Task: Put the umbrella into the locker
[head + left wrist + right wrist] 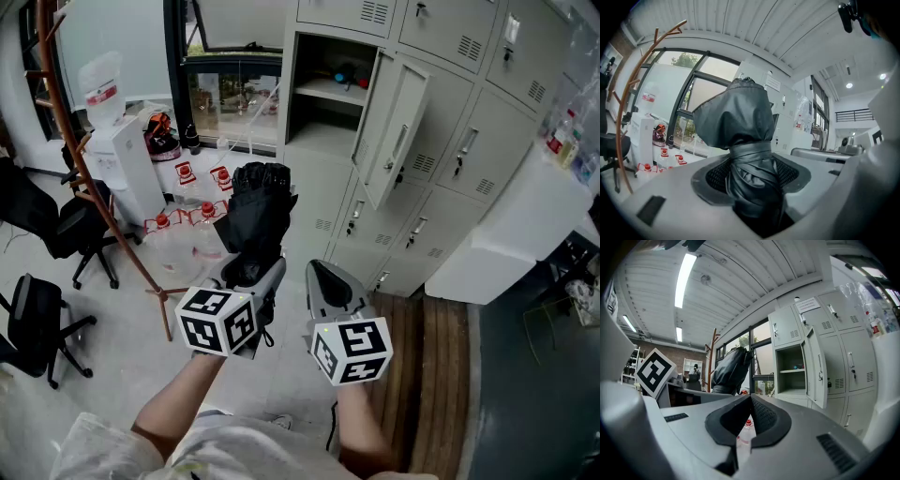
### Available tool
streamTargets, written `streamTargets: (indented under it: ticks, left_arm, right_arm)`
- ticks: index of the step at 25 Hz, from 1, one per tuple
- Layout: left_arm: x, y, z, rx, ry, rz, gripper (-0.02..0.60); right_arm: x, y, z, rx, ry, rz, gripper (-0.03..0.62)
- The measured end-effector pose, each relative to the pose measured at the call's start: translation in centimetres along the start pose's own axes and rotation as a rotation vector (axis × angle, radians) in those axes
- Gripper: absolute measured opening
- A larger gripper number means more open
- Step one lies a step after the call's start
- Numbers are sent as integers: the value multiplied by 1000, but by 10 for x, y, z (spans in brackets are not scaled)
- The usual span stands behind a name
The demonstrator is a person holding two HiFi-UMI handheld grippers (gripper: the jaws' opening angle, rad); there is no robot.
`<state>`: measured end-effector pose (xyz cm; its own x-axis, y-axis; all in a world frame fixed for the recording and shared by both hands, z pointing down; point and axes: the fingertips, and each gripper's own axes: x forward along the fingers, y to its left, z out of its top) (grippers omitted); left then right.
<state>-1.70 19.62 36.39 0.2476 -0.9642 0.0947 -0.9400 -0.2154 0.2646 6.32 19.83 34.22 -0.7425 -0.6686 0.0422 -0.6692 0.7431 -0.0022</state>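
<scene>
1. Head view: the left gripper is clamped on one end of a black folded fabric umbrella. The umbrella rises from the jaws toward 12 o'clock, in the air over the floor and apart from the lockers. Just beside it at 3 o'clock, the right gripper has its jaws together and holds nothing. A bank of pale grey metal lockers fills 12 to 2 o'clock. One open locker compartment has an inner shelf, and its grey door is swung out to its right. The pale speckled floor meets a strip of brown wooden planks at 4 o'clock. Around 10 o'clock stand a white water dispenser, a reddish-brown wooden coat stand and clear red-capped water bottles. Black office chairs are at 8 o'clock.

2. Left gripper view: the ribbed pads press the umbrella's strapped, bunched fabric from both sides. A white slatted ceiling runs overhead, and dark-framed windows are at 9 o'clock.

3. Right gripper view: the pads meet at their tips, and a red-capped bottle shows through the slit below them. The umbrella is at 11 o'clock and the open compartment at 2 o'clock. Long ceiling strip lights glow at 11 o'clock.
</scene>
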Motion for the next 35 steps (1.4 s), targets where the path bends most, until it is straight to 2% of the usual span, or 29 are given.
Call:
streamTargets:
  ticks: [8,18,27,35]
  left_arm:
    - [8,-20,-6,-4,9,-4,255]
    - [40,-17,-11,-13,23,-32,256]
    - [99,18,-5,-50,35,-86,256]
    - [145,67,9,-76,63,-138,256]
  right_arm:
    - [-15,-15,-4,9,4,-5,3]
    - [-4,-38,-14,21,19,-21,3]
    - [52,-64,-15,1,54,-63,3]
    - [120,-75,-11,-17,94,-110,3]
